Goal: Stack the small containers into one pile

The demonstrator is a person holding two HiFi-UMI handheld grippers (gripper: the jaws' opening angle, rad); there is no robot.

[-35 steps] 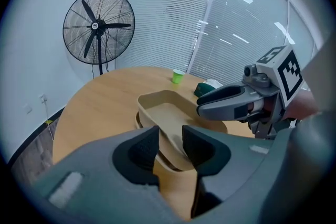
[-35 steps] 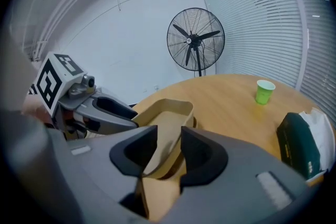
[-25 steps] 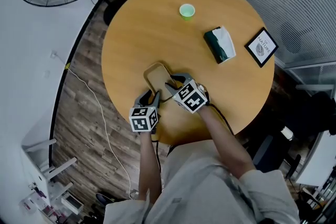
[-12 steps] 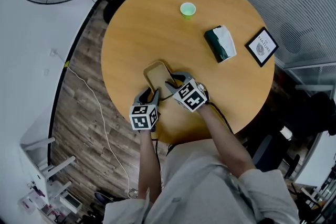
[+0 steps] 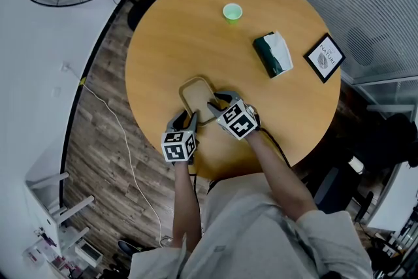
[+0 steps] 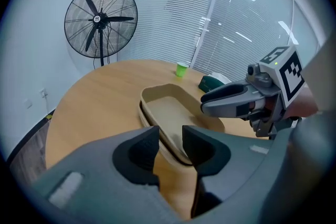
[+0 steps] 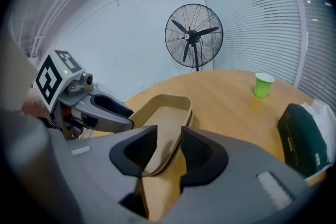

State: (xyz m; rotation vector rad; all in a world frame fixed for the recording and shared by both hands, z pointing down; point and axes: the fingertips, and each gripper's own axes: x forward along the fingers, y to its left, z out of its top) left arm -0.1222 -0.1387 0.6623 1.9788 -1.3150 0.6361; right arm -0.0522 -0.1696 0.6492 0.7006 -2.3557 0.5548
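**Ana:** Tongs on both sides are released. The left tongs (image 6: 170, 137) straddle the near rim of the tan containers (image 5: 194, 93), and the right tongs (image 7: 169, 139) straddle the long rim on the other side. As far as I can see, neither pair is pinching the wall.

**Ben:** And where are the containers?

**Ana:** They're nested one inside the other on the near part of the round desk (image 5: 196, 29), just ahead of the person. From the left gripper view two rims show, one just above the other. A green cup (image 5: 232, 12) stands well apart on the far side.

**Ben:** So what's the step in hand?

**Ana:** My guess is settling the pile or letting it go, since it already looks made.

**Ben:** How would you do it well?

**Ana:** If it needs seating, I'd close both tongs evenly on opposite rims and press straight down, so the upper one can't cock to one side. If it's letting go, I'd keep the pads wide and draw back along the line of the tongs, not sideways. A pad that catches the rim could drag the light pile across the smooth wood.
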